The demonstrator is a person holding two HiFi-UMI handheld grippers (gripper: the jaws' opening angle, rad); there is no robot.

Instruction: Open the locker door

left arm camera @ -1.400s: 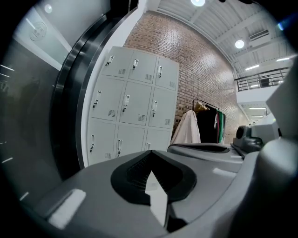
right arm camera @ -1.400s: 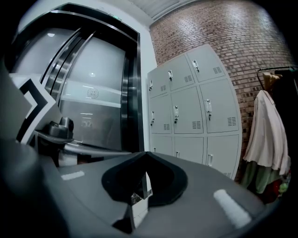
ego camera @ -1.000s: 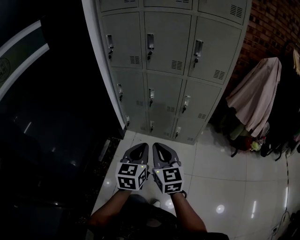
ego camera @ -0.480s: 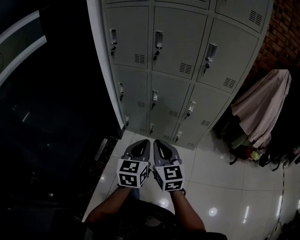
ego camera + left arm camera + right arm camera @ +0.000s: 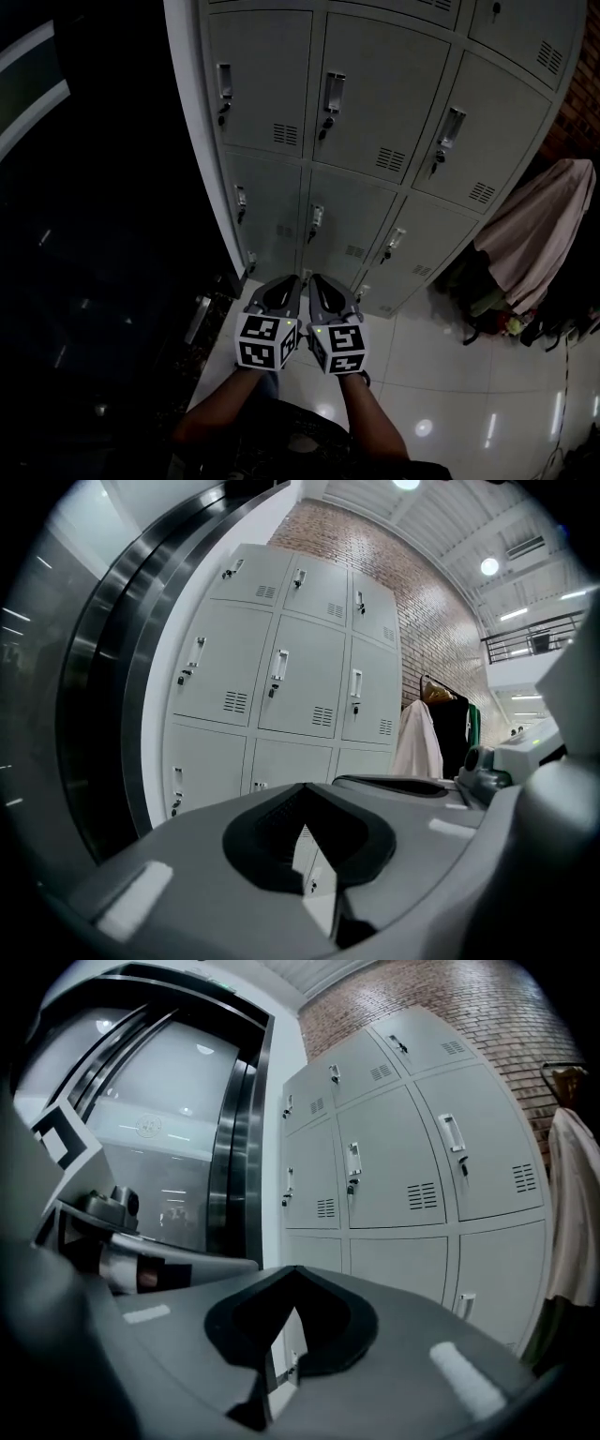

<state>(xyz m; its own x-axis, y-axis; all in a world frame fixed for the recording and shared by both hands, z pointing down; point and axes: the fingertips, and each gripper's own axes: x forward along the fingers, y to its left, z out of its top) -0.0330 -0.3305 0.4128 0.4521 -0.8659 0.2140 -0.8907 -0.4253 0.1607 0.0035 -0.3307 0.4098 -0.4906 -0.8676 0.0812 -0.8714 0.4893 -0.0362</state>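
Short of the grey locker bank [image 5: 375, 112], left gripper [image 5: 284, 284] and right gripper [image 5: 319, 281] have jaws together, empty, so they may bump a door handle [image 5: 316, 217] instead of gripping.

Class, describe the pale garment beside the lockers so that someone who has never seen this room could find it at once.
Start at the grey locker bank that fills the wall ahead, then look past its right end, where the brick wall begins. There hangs the pale garment, draped wide. It is the only light piece there; the clothes beside it are dark.
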